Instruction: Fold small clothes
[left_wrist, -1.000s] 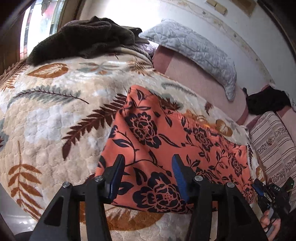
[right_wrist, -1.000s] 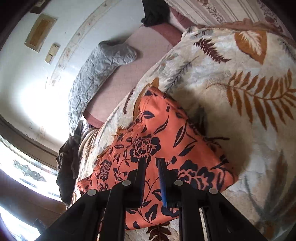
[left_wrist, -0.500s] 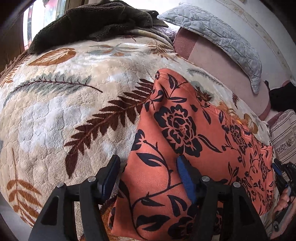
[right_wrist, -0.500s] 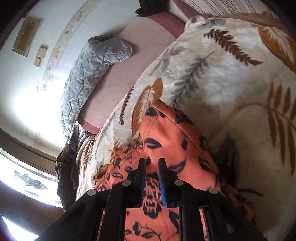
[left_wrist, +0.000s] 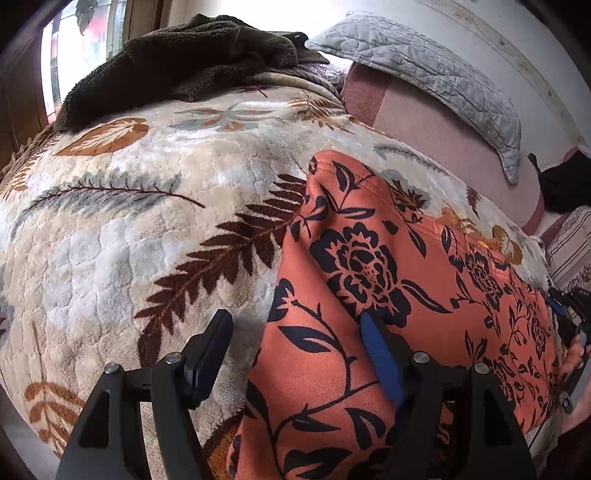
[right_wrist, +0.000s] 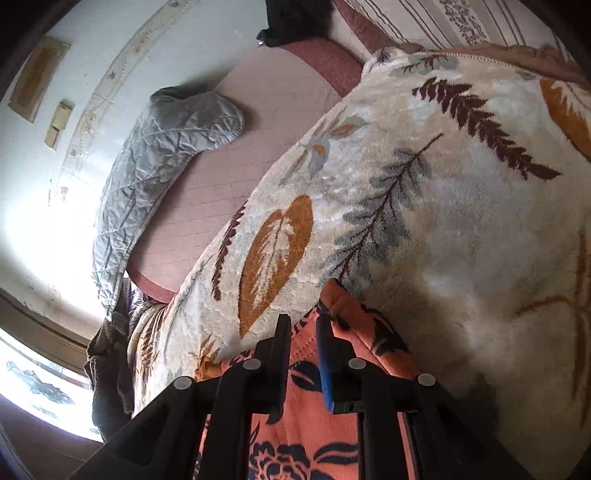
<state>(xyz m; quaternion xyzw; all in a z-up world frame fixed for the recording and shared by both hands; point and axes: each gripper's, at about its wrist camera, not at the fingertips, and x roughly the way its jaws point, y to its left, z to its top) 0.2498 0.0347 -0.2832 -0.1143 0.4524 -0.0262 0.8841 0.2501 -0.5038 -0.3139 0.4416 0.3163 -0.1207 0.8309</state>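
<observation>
Opening left hand-held gripper (left_wrist: 295, 343) straddles fleecy orange floral garment (left_wrist: 369, 280) edge; right hand-held gripper (right_wrist: 301, 332) narrow, pinching hem.

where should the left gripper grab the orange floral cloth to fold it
Probably the near left edge of the orange floral cloth, coming down from above. That edge lies flat on the leaf blanket and already runs between the fingers of the left gripper, whose jaws are opening without pressing it. One finger could slide under from the blanket side, the other staying on top.
</observation>
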